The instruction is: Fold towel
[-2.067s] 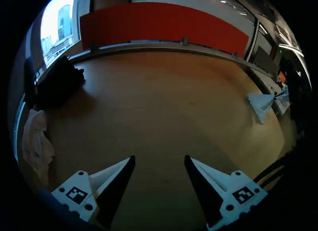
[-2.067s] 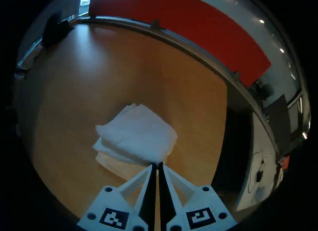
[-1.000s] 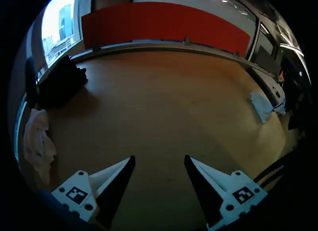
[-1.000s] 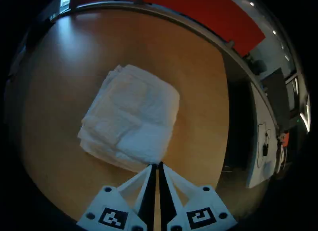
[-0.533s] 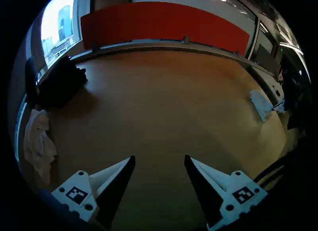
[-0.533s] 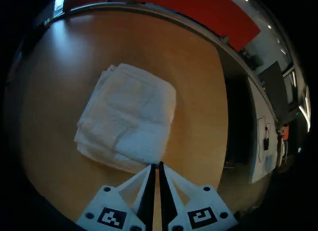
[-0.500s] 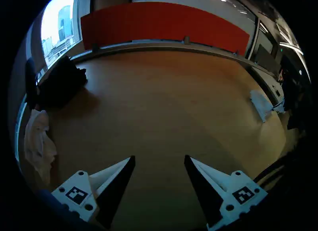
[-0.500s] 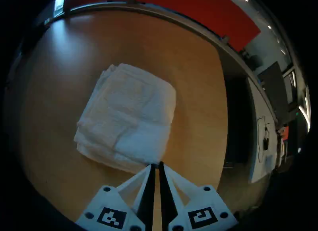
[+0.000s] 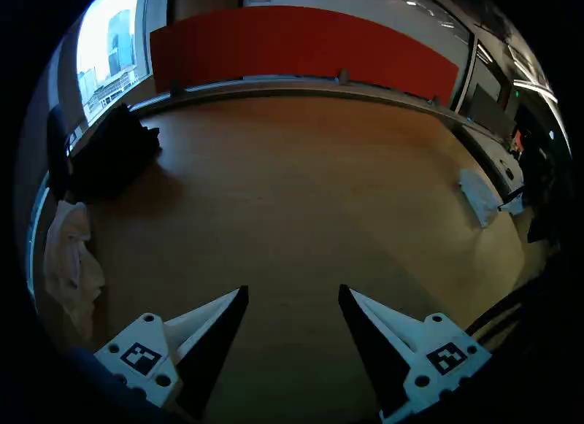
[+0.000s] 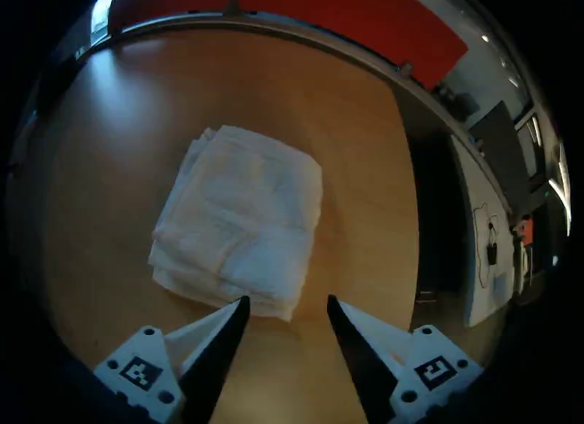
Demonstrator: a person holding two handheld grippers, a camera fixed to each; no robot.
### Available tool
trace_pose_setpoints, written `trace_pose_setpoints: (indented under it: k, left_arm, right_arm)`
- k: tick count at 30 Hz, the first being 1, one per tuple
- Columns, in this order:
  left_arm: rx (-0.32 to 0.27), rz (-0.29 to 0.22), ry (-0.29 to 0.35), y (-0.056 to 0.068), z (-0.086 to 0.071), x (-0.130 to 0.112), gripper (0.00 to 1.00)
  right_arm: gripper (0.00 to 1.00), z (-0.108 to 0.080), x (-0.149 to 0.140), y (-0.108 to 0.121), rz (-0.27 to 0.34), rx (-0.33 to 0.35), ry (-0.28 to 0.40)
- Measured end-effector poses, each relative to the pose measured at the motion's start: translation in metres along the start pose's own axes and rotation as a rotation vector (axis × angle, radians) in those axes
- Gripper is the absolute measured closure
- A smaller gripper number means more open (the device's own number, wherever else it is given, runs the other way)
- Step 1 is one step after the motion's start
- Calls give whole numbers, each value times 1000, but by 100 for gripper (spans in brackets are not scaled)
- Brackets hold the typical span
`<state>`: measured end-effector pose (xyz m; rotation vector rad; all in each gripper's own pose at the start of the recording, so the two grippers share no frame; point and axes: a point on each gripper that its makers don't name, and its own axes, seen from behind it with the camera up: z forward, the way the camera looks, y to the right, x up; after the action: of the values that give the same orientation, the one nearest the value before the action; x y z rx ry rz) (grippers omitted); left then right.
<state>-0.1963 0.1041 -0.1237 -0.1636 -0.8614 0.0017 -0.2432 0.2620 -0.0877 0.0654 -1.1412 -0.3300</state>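
Wooden tabletop [image 10: 109,132], warm orange-brown, smooth with a soft sheen, bounded along its far side by a pale rail. Towel [image 10: 241,220]: white terry cloth with a fine nap, folded into a thick, roughly rectangular pad of several layers, corners rounded, stacked fold edges showing along its left and near sides. It lies flat on the wood, just ahead of the fingertips in the right gripper view; the left gripper view shows it small, far off to the right near the table's edge. Right gripper [image 10: 286,300]: two wedge-shaped white plastic fingers with black inner faces and square black-and-white markers, spread apart and holding nothing, tips at the towel's near edge. Left gripper [image 9: 293,289]: same build, spread wide, empty, over bare wood well apart from the towel. Crumpled pale cloth [image 9: 69,263], limp, at the table's left edge. Dark bag [image 9: 109,150], slumped, beyond it. Red wall panel [image 9: 306,48], flat and matte, behind the rail. Bright window [image 9: 109,48] beside it.
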Motion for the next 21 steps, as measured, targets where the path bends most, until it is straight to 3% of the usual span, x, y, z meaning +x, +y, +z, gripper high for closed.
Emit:
trace_pose_setpoints:
  k: [4,15,21]
  left_arm:
    - [-2,0,2,-1,0,0,9]
    - [-8,-4,12,-3,-1,3,8]
    - [-9,-11,21,-5,-2,6,9]
  right_arm:
    - [2,-2,1,-4,3,4,4]
    - [2,-9,7,-15,4,22,21]
    - [2,-15,15,-23,45,43,45]
